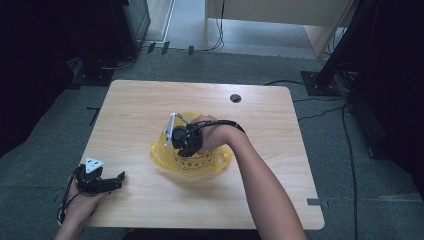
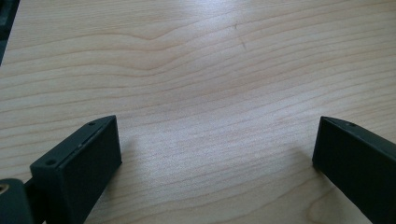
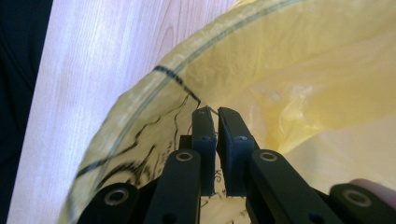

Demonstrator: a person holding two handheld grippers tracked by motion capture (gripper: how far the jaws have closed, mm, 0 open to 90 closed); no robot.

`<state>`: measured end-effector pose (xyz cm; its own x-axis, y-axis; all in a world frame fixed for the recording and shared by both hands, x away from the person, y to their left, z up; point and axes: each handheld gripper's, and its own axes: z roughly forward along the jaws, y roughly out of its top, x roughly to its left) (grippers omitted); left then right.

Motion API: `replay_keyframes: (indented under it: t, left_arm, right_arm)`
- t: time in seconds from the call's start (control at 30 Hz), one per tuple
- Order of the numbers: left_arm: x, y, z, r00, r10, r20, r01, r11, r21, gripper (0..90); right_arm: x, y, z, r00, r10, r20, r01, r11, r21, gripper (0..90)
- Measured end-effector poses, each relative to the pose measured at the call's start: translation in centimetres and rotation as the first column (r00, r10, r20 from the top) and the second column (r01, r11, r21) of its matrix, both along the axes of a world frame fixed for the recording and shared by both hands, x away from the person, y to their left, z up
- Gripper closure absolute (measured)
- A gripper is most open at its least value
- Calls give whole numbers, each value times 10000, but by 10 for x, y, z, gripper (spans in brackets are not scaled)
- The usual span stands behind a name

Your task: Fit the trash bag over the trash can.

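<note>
A yellow plastic bag [image 1: 192, 165] with black print lies crumpled at the middle of the wooden table [image 1: 145, 100]. My right gripper [image 1: 182, 142] is down at the bag's top. In the right gripper view its jaws [image 3: 217, 114] are pressed together on the bag's printed rim, with the yellow film [image 3: 303, 70] arching over and around them. My left gripper [image 1: 117, 179] rests near the table's front left corner, well away from the bag. Its jaws stand wide apart over bare wood [image 2: 215, 154], holding nothing.
A round black cable hole [image 1: 235, 98] sits at the table's far side. Past the table are grey carpet, cables and dark stands [image 1: 330, 65] at the right. Bare wood lies to the left and right of the bag.
</note>
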<state>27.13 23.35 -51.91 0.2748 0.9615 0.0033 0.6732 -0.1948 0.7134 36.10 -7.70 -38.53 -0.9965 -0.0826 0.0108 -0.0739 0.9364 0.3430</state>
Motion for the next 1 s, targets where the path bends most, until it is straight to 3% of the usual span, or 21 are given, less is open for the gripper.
replay_keyframes:
  t: [0.33,0.6,0.8,1.0]
  left_arm:
    - [0,0,0,10000,5,-6,-5,10000,-10,8]
    - [0,0,0,10000,3,-9,-3,10000,-9,8]
    - [0,0,0,10000,-3,-18,3,10000,-2,8]
    - [0,0,0,10000,-4,-12,4,10000,0,8]
  right_arm:
    - [-7,-18,25,9984,-447,346,399,9909,1288,613]
    - [-9,-36,39,9927,-1118,455,975,9651,2432,404]
    - [-15,-41,45,9884,-1486,329,1335,9504,2808,308]
    - [-24,-45,46,9899,-1366,382,1183,9436,3092,203]
